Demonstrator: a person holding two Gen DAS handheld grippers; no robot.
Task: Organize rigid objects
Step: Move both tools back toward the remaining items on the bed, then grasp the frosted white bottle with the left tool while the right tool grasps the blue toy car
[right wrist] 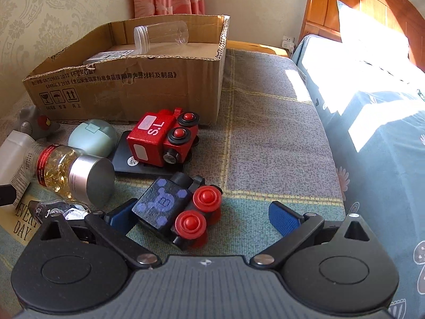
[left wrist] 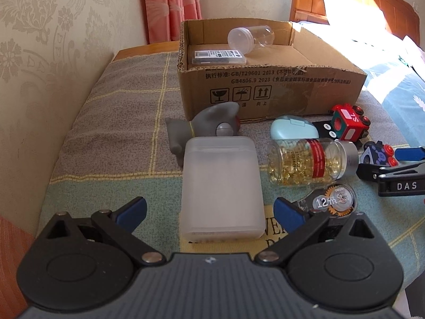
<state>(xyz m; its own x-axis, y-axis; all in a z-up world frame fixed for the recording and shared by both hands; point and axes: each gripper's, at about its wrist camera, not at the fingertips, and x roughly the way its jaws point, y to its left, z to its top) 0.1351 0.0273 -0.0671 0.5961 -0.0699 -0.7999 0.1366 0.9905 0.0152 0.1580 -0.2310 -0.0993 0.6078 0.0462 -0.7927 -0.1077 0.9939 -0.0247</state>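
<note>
My left gripper [left wrist: 209,212] is open, its blue pads on either side of a frosted white plastic box [left wrist: 221,188] lying on the cloth, apart from it. My right gripper [right wrist: 204,216] is open around a black toy train with red wheels [right wrist: 180,212]; the left pad is close to its side. A cardboard box [left wrist: 268,90] at the back holds a clear jar [left wrist: 249,38] and a flat labelled case [left wrist: 219,57]. A capsule bottle [left wrist: 310,160], red toy train [right wrist: 162,139], mint round case [right wrist: 93,137] and grey shark toy [left wrist: 204,127] lie in front.
A tape dispenser [left wrist: 334,202] lies right of the white box. A black flat device [right wrist: 143,166] sits under the red train. A wall runs along the left, a bed [right wrist: 372,106] with wooden headboard on the right. Bare checked cloth [right wrist: 265,138] lies right of the trains.
</note>
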